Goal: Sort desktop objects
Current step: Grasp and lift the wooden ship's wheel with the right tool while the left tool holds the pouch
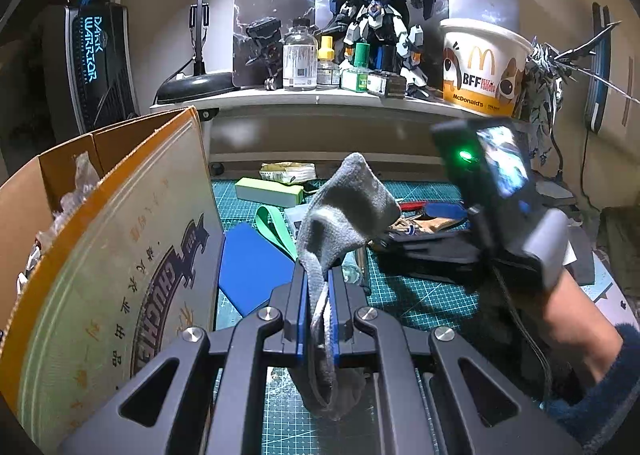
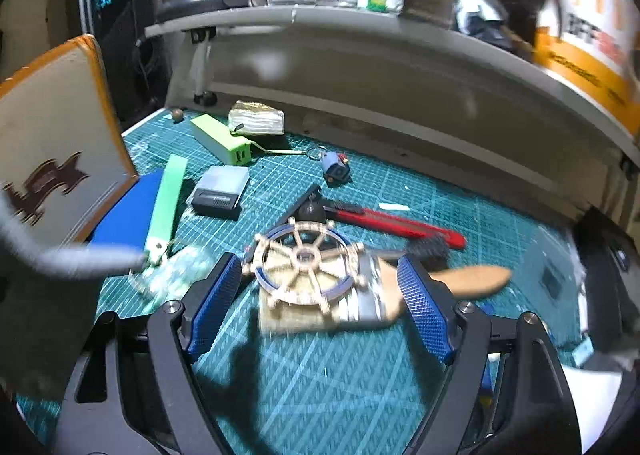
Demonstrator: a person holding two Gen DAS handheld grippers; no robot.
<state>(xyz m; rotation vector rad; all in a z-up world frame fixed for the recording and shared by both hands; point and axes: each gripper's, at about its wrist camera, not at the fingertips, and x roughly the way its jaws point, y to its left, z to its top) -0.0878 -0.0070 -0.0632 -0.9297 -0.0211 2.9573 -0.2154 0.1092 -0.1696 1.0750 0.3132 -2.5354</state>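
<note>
The cardboard box (image 1: 100,239) fills the left side of the left wrist view, its printed flap standing up and its open mouth showing at the far left of the frame, some clear wrapping already inside; I take it to be the place things get sorted into. The green cutting mat (image 2: 400,195) covers the surface and carries the clutter across the middle of both views. The left gripper (image 1: 319,295) has its fingers clamped tight on a grey sock (image 1: 344,211), which stands up above the tips in the centre of the frame and hangs limp below them, clear of the mat. To finish this well, I'd say swing it left until the whole sock is over the opening, past the flap edge, before letting go, since the dangling tail could catch on the rim. In the right wrist view the right gripper (image 2: 324,287) has its fingers wide apart, straddling a small brass ship's wheel (image 2: 306,259) at centre frame, which rests on a wooden-handled paintbrush (image 2: 400,295); the picture is blurred, so I cannot tell whether the pads touch anything. It should close on one item only. Further up the frame lie a red utility knife (image 2: 400,227), a lime power bank (image 2: 220,139) and a green strap (image 2: 166,203).
</note>
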